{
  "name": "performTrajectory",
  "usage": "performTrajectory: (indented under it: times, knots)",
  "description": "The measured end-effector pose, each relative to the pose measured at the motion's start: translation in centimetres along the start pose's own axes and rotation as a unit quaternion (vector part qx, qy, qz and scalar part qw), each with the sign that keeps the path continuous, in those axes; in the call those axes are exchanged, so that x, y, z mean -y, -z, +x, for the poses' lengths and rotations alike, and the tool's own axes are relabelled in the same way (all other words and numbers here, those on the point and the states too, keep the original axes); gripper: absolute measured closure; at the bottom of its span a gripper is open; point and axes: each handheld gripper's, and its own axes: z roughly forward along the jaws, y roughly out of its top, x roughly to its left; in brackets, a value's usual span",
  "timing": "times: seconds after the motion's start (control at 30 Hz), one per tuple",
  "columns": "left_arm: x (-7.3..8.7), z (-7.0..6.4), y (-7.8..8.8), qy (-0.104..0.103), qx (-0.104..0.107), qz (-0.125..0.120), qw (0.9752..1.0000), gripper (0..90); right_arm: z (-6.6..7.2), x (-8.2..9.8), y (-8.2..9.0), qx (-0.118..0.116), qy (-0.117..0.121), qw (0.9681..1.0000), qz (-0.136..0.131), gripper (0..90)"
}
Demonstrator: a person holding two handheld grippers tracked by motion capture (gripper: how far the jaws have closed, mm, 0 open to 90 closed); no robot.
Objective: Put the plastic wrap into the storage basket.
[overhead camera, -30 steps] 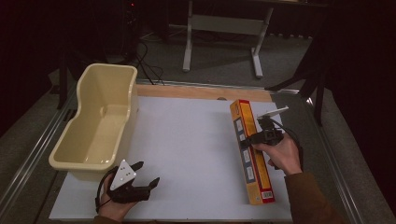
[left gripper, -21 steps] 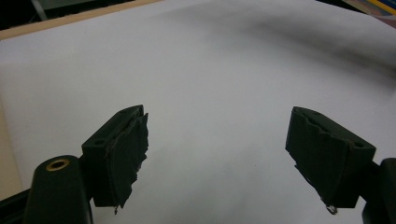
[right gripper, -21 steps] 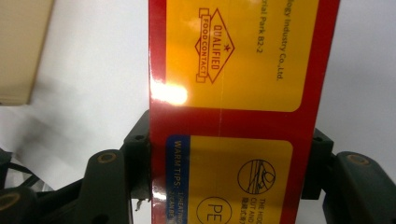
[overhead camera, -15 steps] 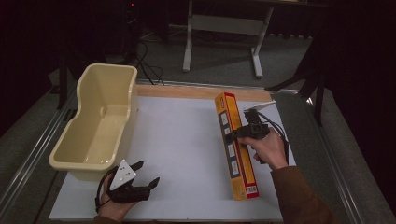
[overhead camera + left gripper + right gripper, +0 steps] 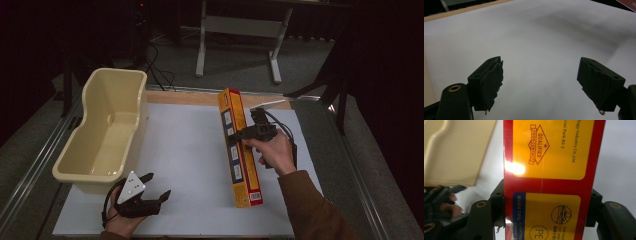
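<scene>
While the cream tub stood at the left edge of the white mat, the left gripper rested just in front of the tub's near end, its jaws spread wide with only bare mat between them. Well to the right of the tub, the right gripper pinched a long red-and-yellow box across its narrow width, both pads pressed against its sides.
</scene>
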Motion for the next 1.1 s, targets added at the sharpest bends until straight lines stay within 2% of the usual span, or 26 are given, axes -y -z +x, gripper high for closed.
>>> performTrajectory:
  times: [0.3, 0.47, 0.6, 0.7, 0.8, 1.1]
  knots:
    - [0.0, 0.0, 0.1, 0.000, 0.000, -0.001, 1.0000, 20.3, 3.1, -0.9, -0.5, -0.025, 0.022, 0.9994, -0.006, 39.4]
    - [0.0, 0.0, 0.1, -0.001, 0.002, -0.002, 1.0000, 20.2, 4.9, -1.9, -1.0, -0.030, 0.034, 0.9990, -0.003, 39.4]
    - [0.0, 0.0, 0.1, -0.001, 0.003, -0.002, 1.0000, 20.2, 5.9, -2.9, -1.8, -0.030, 0.038, 0.9988, 0.001, 39.5]
    - [0.0, 0.0, 0.1, -0.001, 0.003, -0.003, 1.0000, 20.2, 6.5, -3.8, -2.3, -0.036, 0.034, 0.9988, -0.002, 39.5]
    - [0.0, 0.0, 0.1, 0.000, 0.004, -0.004, 1.0000, 20.2, 6.9, -4.6, -2.7, -0.053, 0.025, 0.9983, -0.005, 39.5]
    - [0.0, 0.0, 0.1, 0.000, 0.006, -0.005, 1.0000, 20.2, 8.2, -6.1, -4.1, -0.083, 0.007, 0.9964, -0.010, 39.5]
